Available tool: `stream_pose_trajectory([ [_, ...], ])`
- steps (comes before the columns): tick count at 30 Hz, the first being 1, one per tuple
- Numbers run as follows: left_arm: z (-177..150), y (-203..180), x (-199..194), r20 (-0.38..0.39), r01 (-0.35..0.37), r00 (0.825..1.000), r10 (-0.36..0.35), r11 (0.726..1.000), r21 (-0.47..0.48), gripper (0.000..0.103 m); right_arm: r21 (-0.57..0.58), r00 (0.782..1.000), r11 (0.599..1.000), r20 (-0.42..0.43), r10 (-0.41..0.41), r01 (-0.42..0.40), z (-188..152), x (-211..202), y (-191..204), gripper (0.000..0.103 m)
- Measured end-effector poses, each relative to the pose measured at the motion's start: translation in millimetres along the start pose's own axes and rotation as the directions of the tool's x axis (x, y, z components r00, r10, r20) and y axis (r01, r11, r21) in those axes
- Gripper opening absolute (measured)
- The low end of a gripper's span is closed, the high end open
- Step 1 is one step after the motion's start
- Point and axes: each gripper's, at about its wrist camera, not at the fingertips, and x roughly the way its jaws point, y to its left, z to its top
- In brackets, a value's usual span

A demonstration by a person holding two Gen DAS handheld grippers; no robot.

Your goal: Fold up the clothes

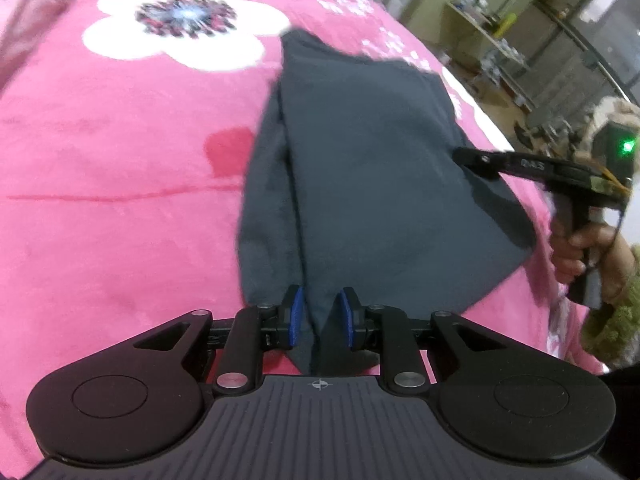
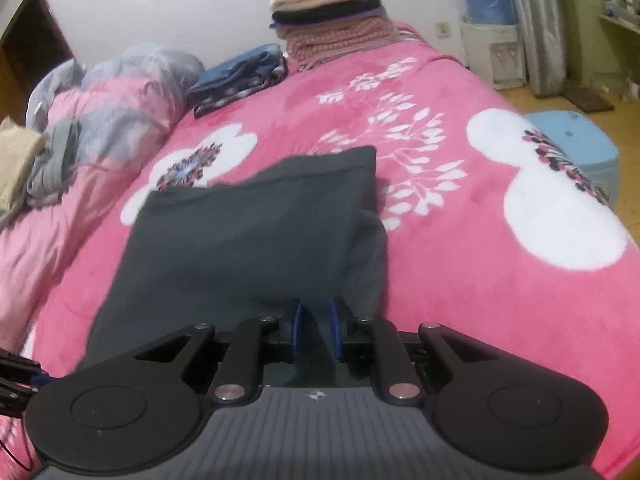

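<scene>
two grippers hold one dark grey garment (image 2: 256,236) that lies partly folded on the pink blanket (image 2: 460,272), near its front edge. the left gripper (image 1: 320,320) has its jaws nearly closed on a pinched fold at the near hem. the right gripper (image 2: 316,328) pinches another edge the same way. judged from this, a fold is mid-way. next, both should carry the held edge over the far end together, level, then let go. finished stacks (image 2: 332,12) wait by the wall.
</scene>
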Motion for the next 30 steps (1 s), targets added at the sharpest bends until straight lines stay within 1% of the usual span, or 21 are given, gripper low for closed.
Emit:
stream_pose_trajectory([
  [3, 7, 0, -22, 0.061, 0.003, 0.998, -0.002, 1.0, -0.016, 0.02, -0.001, 1.0, 1.0, 0.02, -0.016, 0.016, 7, -13, 3, 0.017],
  [5, 15, -3, -30, 0.089, 0.023, 0.996, -0.022, 1.0, -0.012, 0.02, 0.015, 0.999, 1.0, 0.043, -0.001, 0.001, 12, -21, 3, 0.017],
  [7, 28, -11, -31, 0.11, 0.042, 0.993, -0.044, 0.999, 0.017, 0.021, 0.021, 0.998, 0.999, 0.057, 0.023, -0.025, 20, -22, 5, 0.017],
  [9, 42, -18, -23, 0.117, 0.042, 0.992, -0.048, 0.998, 0.053, 0.022, 0.018, 0.996, 0.999, 0.073, 0.044, -0.045, 30, -19, 8, 0.017],
  [11, 53, -27, -8, 0.121, 0.041, 0.991, -0.051, 0.996, 0.082, 0.022, 0.007, 0.996, 0.999, 0.079, 0.046, -0.047, 36, -13, 13, 0.017],
  [13, 64, -30, 12, 0.126, 0.024, 0.991, -0.036, 0.995, 0.094, 0.022, -0.013, 0.996, 0.998, 0.076, 0.056, -0.055, 39, -3, 18, 0.017],
  [14, 68, -31, 22, 0.13, 0.012, 0.991, -0.025, 0.995, 0.1, 0.022, -0.027, 0.996, 0.999, 0.069, 0.048, -0.046, 39, 3, 20, 0.017],
  [16, 73, -31, 42, 0.135, -0.043, 0.99, 0.028, 0.993, 0.112, 0.022, -0.06, 1.0, 0.998, 0.026, 0.004, -0.002, 35, 22, 21, 0.017],
  [17, 73, -27, 50, 0.119, -0.054, 0.992, 0.043, 0.994, 0.092, 0.022, -0.064, 1.0, 0.998, -0.001, -0.019, 0.019, 32, 29, 21, 0.017],
  [19, 73, -20, 63, 0.089, -0.071, 0.994, 0.067, 0.996, 0.052, 0.022, -0.055, 0.999, 0.998, -0.026, -0.038, 0.036, 28, 40, 18, 0.017],
  [24, 67, -6, 43, 0.109, -0.019, 0.994, 0.02, 1.0, -0.01, 0.023, -0.1, 0.999, 0.994, -0.004, -0.047, 0.047, 38, 21, 30, 0.017],
  [26, 69, -6, 35, 0.121, -0.001, 0.993, 0.003, 1.0, -0.02, 0.026, -0.122, 0.999, 0.992, 0.012, -0.038, 0.039, 44, 15, 36, 0.017],
  [28, 75, -9, 31, 0.132, 0.014, 0.991, -0.013, 1.0, -0.004, 0.029, -0.134, 0.999, 0.991, 0.02, -0.028, 0.03, 50, 14, 41, 0.017],
  [30, 82, -15, 36, 0.137, 0.021, 0.99, -0.024, 1.0, 0.024, 0.031, -0.139, 0.999, 0.99, 0.027, -0.017, 0.02, 56, 19, 45, 0.017],
])
